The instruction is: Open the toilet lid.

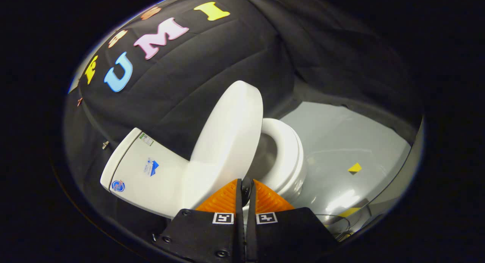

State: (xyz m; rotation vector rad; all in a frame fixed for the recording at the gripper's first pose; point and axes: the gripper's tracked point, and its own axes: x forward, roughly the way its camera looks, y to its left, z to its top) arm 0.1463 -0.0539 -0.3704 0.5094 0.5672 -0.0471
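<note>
- We see our gripper with its two orange ribbed fingers drawn nearly together, leaving only a thin dark slit between the tips; nothing is visibly pinched there, so we read it as closed on nothing.
- Each finger sits on a black mount that carries a small black-and-white square marker.
- Just ahead of the fingertips stands the glossy white oval toilet lid, raised up off the bowl and leaning back toward the white ceramic cistern; whether the tips touch its lower edge we cannot tell.
- Beside the lid, on its far side from the cistern, the white ring-shaped toilet seat lies down on the bowl, with the bowl's opening showing between lid and seat.
- Beyond the seat we have open room: a smooth pale grey floor spreads out, with a small yellow tape mark lying well apart from the toilet.
- Behind the cistern and lid hangs the black quilted cloth wall, close to the cistern's back edge, so room is tight on that side.
</note>
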